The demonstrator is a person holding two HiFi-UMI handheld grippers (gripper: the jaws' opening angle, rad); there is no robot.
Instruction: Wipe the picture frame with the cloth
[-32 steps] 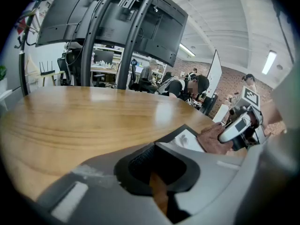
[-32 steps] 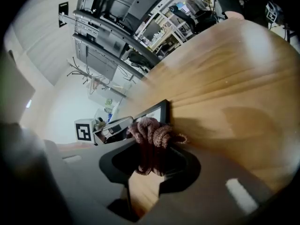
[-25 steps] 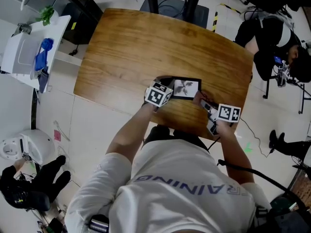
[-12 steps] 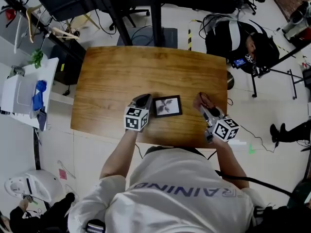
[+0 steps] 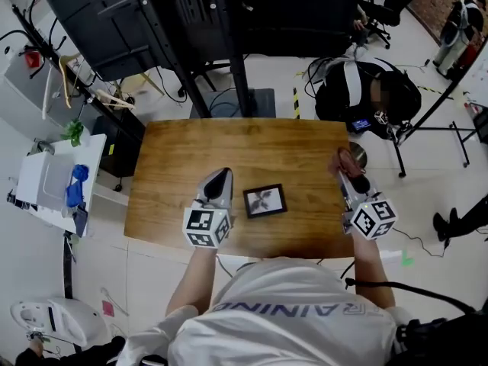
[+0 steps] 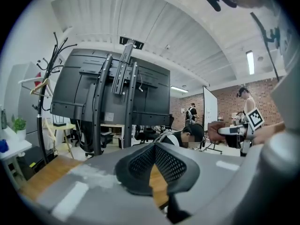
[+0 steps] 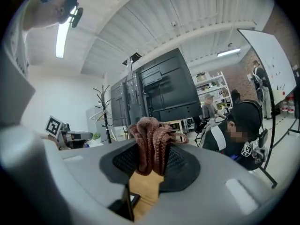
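Note:
A small black picture frame (image 5: 264,200) with a grey picture lies flat on the wooden table (image 5: 252,147), near the front edge. My left gripper (image 5: 221,175) (image 6: 153,146) is raised to the left of the frame, jaws shut with nothing between them. My right gripper (image 5: 348,169) (image 7: 150,159) is held up by the table's right edge, well away from the frame, shut on a bunched reddish-brown cloth (image 5: 343,157) (image 7: 151,142). The cloth (image 6: 216,128) also shows far right in the left gripper view.
A seated person in dark clothes (image 5: 366,90) is beyond the table's far right corner. A black screen stand (image 5: 206,29) rises behind the table. A white side table (image 5: 49,178) with a blue item stands at the left, and a coat rack (image 6: 49,86) is nearby.
Both grippers have come off the frame and moved apart, the left one to the left, the right one to the right with the cloth. The frame now lies alone.

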